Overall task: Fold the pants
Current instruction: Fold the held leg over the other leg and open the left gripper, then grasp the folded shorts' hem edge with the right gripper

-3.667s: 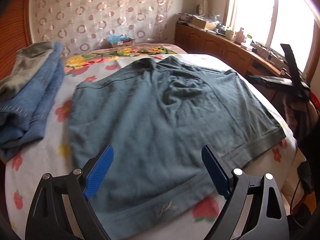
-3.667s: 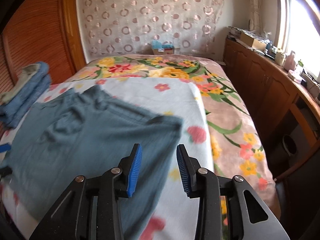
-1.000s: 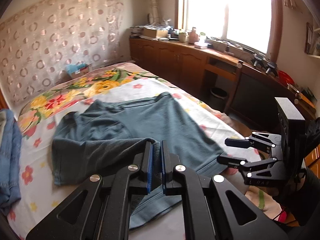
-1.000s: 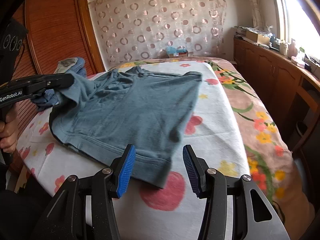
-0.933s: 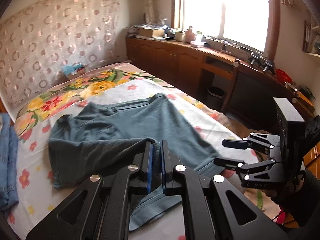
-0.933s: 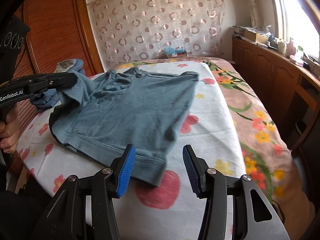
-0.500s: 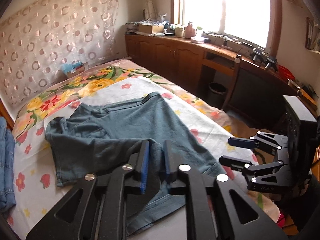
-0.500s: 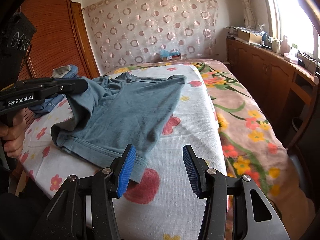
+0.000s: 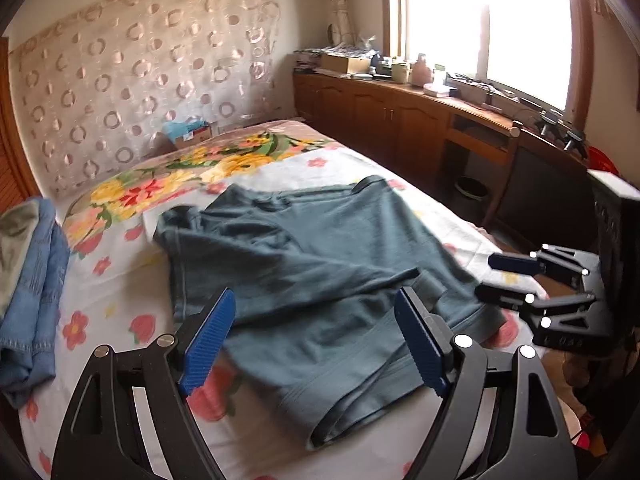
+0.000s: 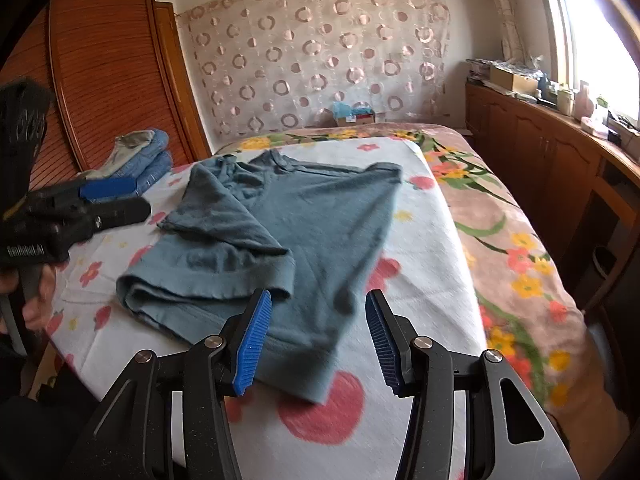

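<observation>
Teal-grey shorts [image 9: 320,264] lie on the floral bedsheet [image 9: 120,272], with one side folded over toward the middle; they also show in the right wrist view [image 10: 304,224]. My left gripper [image 9: 316,340] is open and empty, just above the near hem. It shows in the right wrist view [image 10: 112,200] at the left, beside the folded flap. My right gripper [image 10: 316,340] is open and empty above the shorts' near corner. It shows in the left wrist view [image 9: 508,276] at the right edge of the bed.
A stack of folded jeans [image 9: 32,288] lies at the bed's left side by a wooden wardrobe [image 10: 112,80]. A small box [image 10: 354,116] stands at the bed's head. Wooden cabinets [image 9: 400,120] with clutter run under the window at right.
My left gripper, which held the shorts' edge lifted, has let it go and opened wide; the flap now lies folded on the shorts. The right gripper stayed open.
</observation>
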### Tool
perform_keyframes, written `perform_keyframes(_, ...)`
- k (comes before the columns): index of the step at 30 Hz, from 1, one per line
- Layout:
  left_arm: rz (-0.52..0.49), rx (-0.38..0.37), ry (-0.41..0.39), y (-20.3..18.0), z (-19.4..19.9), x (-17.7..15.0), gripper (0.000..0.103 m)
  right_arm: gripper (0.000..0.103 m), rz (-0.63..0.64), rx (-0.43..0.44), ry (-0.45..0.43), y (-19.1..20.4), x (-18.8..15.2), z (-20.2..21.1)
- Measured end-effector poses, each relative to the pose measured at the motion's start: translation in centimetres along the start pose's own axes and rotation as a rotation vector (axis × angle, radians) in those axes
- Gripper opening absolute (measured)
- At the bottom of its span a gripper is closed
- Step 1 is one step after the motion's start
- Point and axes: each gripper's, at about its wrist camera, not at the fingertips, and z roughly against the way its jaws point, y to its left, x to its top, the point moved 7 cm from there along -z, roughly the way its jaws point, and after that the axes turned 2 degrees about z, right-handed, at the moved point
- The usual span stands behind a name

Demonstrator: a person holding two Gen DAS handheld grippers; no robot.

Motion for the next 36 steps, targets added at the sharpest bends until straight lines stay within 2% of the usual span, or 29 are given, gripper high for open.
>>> perform_keyframes(5, 0.027, 0.023, 0.024, 1.5, -0.5, -1.8, 0.082, 0.050, 0.019, 0.030, 0.004, 0.6, 0.7, -1.7)
perform_keyframes(7, 0.034, 0.026, 0.040, 1.9, -0.8, -2.4, 0.082, 0.043, 0.028, 0.045, 0.015, 0.8, 1.0, -2.7)
perform_keyframes(18, 0.077, 0.038, 0.088, 3.4, -2.2, -5.6, 0.082, 0.031, 0.016, 0.048, 0.113, 0.3, 1.3, -6.0)
perform_keyframes(19, 0.083, 0.037, 0.089, 3.5, -2.2, -5.8, 0.082, 0.029, 0.017, 0.041, 0.119, 0.3, 1.3, -6.1)
perform_keyframes(20, 0.086, 0.037, 0.088, 3.6, -2.1, -5.8, 0.082, 0.021, 0.017, 0.041, 0.122, 0.4, 1.4, -6.1)
perform_keyframes(22, 0.089, 0.036, 0.088, 3.8, -2.1, -5.9, 0.082, 0.014, 0.016, 0.057, 0.124, 0.6, 1.5, -6.2)
perform_keyframes(23, 0.090, 0.037, 0.087, 3.9, -2.1, -6.0, 0.082, 0.009, 0.016, 0.056, 0.115, 0.7, 1.7, -6.0)
perform_keyframes(26, 0.096, 0.041, 0.080, 4.1, -1.8, -6.0, 0.082, 0.006, 0.021, 0.072, 0.080, 1.7, 1.9, -4.8)
perform_keyframes(30, 0.097, 0.043, 0.067, 4.2, -1.3, -5.7, 0.082, 0.005, 0.022, 0.068, 0.038, 1.8, 2.4, -2.4)
perform_keyframes(36, 0.088, 0.031, 0.052, 3.7, -0.9, -5.3, 0.082, 0.005, 0.058, 0.039, 0.021, 1.5, 1.9, 1.1)
